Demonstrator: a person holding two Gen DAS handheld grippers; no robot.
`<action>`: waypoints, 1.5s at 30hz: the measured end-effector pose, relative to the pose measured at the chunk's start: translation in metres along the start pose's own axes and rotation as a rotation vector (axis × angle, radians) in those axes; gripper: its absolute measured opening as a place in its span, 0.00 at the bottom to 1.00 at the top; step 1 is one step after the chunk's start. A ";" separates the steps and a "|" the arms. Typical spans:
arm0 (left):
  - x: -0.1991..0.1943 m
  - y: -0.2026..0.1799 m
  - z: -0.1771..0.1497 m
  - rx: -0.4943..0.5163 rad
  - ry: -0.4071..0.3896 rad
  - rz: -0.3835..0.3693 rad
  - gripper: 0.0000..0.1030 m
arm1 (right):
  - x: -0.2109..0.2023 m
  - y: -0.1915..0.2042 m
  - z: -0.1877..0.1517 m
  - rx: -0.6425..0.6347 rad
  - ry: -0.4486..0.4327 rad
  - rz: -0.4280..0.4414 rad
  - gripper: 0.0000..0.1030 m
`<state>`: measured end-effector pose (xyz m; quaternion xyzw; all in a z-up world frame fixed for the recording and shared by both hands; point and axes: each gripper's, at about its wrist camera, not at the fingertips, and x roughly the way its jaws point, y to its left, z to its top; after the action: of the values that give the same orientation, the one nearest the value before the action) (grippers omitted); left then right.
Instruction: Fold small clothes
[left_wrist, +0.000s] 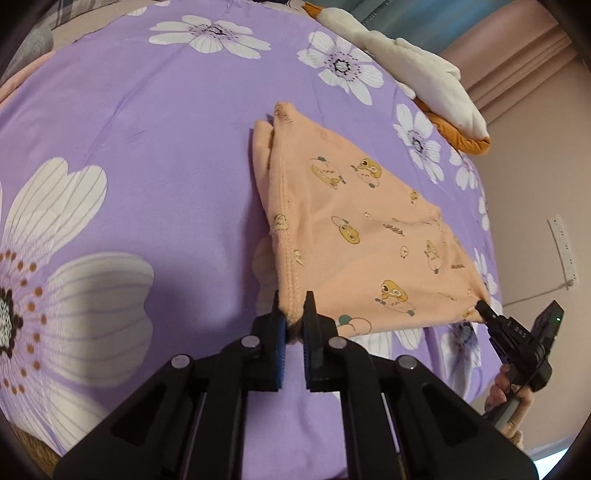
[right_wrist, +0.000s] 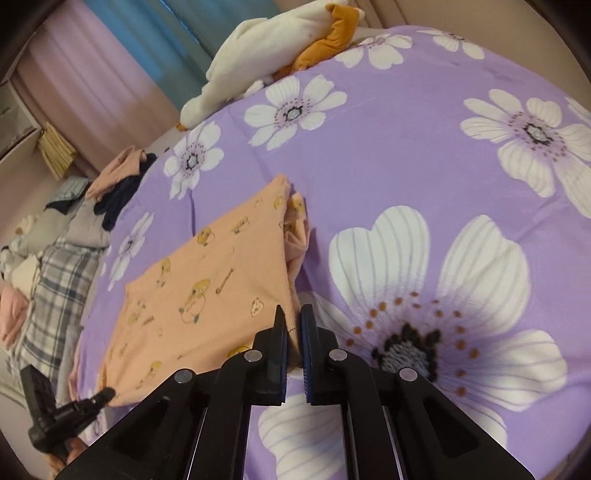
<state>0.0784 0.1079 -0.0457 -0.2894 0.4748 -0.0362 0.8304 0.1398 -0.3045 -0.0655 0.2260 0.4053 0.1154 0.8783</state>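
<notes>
L gripper (left_wrist: 293, 314) clamped on near corner of garment (left_wrist: 354, 236), ribbed hem pinched between pads, corner lifted a bit off bed (left_wrist: 147, 155). In R wrist view, same gripper (right_wrist: 105, 395) seen at lower left, tip on the garment's other near corner.

R gripper (right_wrist: 293, 325) likewise closed on garment (right_wrist: 207, 280) hem, fabric caught between blue pads. From L wrist view, R gripper (left_wrist: 484, 308) bites the far-right near corner; hand (left_wrist: 511, 387) wraps its handle below.

Near edge of garment stretched taut between both grippers, w/ a shadow under it on the sheet. Peach knit w/ cartoon prints, lying toward bed's right edge as seen from L wrist; far end on the sheet, a folded layer bunched along one side under the top layer.

Bed: purple sheet w/ big white flowers.

Further out: white/orange plush (left_wrist: 424, 81) at far edge of bed. Clothes pile (right_wrist: 118, 181) (peach + dark items) near far-left bed edge in R view, plaid fabric (right_wrist: 55, 280) beside it off the sheet. Curtains (right_wrist: 110, 66) behind. Power strip (left_wrist: 563, 247) on wall, right side of L view.
</notes>
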 end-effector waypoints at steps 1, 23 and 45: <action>0.001 0.001 -0.001 0.003 0.001 0.000 0.07 | 0.003 0.000 0.000 -0.008 0.003 0.000 0.06; 0.018 0.003 0.011 0.026 -0.019 0.153 0.43 | 0.037 -0.009 -0.030 0.165 0.095 0.117 0.47; 0.011 0.004 0.003 -0.002 -0.003 0.144 0.46 | 0.030 0.026 0.003 0.152 -0.085 0.147 0.11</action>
<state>0.0860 0.1088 -0.0544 -0.2554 0.4932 0.0245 0.8312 0.1608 -0.2718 -0.0707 0.3258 0.3577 0.1386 0.8641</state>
